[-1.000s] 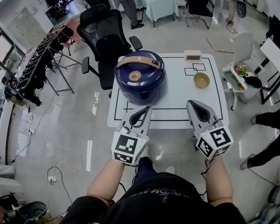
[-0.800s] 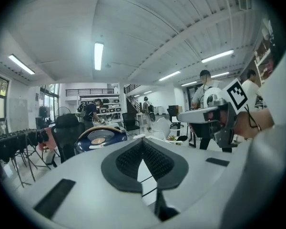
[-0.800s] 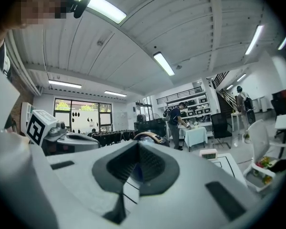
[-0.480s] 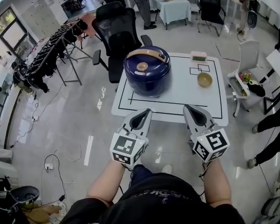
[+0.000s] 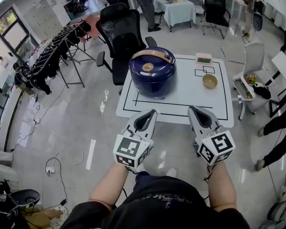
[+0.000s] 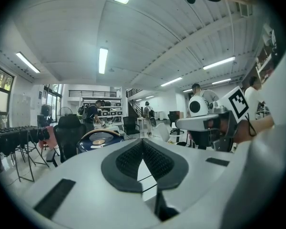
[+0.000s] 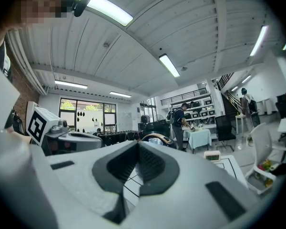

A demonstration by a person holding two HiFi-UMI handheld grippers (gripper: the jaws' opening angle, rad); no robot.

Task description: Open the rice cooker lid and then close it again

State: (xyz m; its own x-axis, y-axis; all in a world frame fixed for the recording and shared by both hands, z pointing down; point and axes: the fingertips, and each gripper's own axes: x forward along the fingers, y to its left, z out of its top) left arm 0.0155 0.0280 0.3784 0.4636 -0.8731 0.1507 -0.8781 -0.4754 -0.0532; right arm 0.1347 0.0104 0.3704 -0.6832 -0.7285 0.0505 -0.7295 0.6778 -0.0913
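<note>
We hold left hand-held gripper [image 5: 150, 113] and right hand-held gripper [image 5: 194, 109] pressed together, empty: dark-blue round rice cooker [image 5: 152, 78] ahead, seemingly beyond reach, lid [image 5: 150, 66] down.

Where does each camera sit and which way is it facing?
Head view: on the person's head, steeply down at the rice cooker on the table; forearms, left gripper, right gripper show.
Left gripper view: on the left gripper, along its shut jaws toward the rice cooker; right gripper alongside.
Right gripper view: on the right gripper, likewise; left gripper alongside.
All three share the rice cooker.
</note>
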